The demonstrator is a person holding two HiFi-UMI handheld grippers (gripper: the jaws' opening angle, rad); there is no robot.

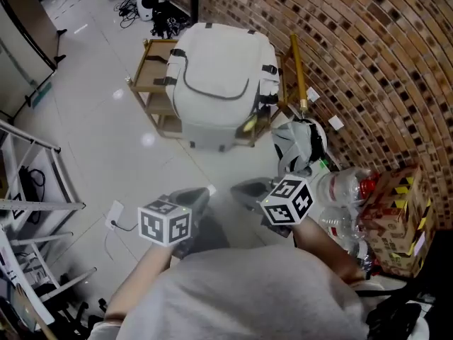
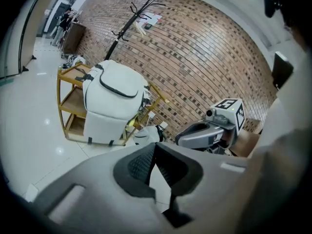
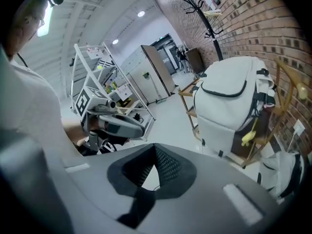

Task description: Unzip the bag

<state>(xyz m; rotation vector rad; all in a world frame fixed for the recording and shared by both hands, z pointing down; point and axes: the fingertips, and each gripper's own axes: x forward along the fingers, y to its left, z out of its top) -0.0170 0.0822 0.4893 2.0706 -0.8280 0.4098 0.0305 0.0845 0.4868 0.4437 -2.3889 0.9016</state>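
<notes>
**Approach geometry, before contact.** The bag [image 1: 219, 83] stands upright on a wooden rack [image 1: 152, 66] against the brick wall [image 1: 354, 62], its long axis roughly vertical and its front face turned toward me. A curved dark line [image 1: 216, 94] crosses that face. I take it for a pocket zip, though I can make out no puller in any view.

The bag lies straight ahead of both tools and well apart from them, with open floor [image 1: 106, 140] between. The left hand-held gripper [image 1: 202, 193] and the right hand-held gripper [image 1: 244, 188] hang low, close in front of my torso. They are near each other, with their tips angled inward. Seen from the left tool the bag sits left of the jaw line [image 2: 114, 106], and from the right tool it sits right of it [image 3: 234, 101]. Neither tool looks clearly nearer to me.

The jaws of both are closed tip to tip, with nothing between them. I judge that unzipping has not begun: I must first reach forward, turn both tools outward to face the bag, and open the jaws.
</notes>
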